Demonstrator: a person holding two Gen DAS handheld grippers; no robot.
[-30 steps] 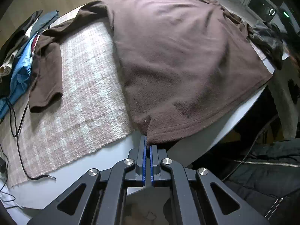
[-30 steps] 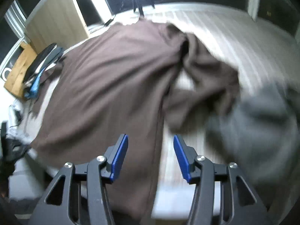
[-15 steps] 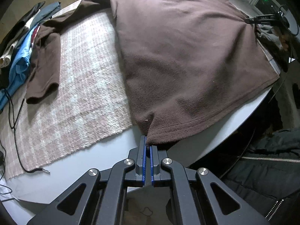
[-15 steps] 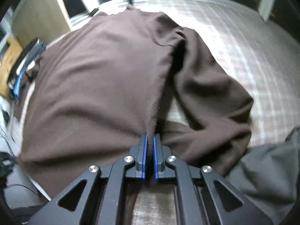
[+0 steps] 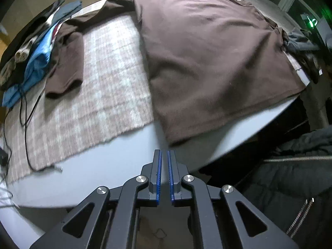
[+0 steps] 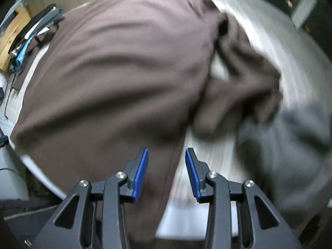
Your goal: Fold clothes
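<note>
The left tool [image 5: 164, 174] stands with its blue pads only a narrow slit apart and nothing between them; it hangs over bare white desk [image 5: 108, 172], just short of the sweater's hem corner at its 12 o'clock. The right tool [image 6: 166, 174] is spread moderately wide and grips nothing, though the sweater's side edge runs down between its fingers and out over the desk rim toward 6 o'clock. That view is blurred, so whether cloth touches either pad cannot be told.

The brown sweater [image 5: 207, 58] lies spread flat across the desk, partly on a checked pink-and-white cloth [image 5: 99, 95]. In the left view one sleeve [image 5: 68, 62] runs out toward 10 o'clock, its cuff resting on the checked cloth. In the right view the other sleeve [image 6: 244, 78] is bunched at 1 o'clock, next to a grey garment [image 6: 290, 145] at 3 o'clock. A stack of folded clothes [image 5: 31, 51] sits at 9 to 10 o'clock in the left view.

The sweater looks like soft, thick fleece: limp, fairly light, not slippery, and likely to sag or drag when lifted from one point. Good holds are probably the hem corners, or a cuff for bringing a sleeve across the body.
</note>
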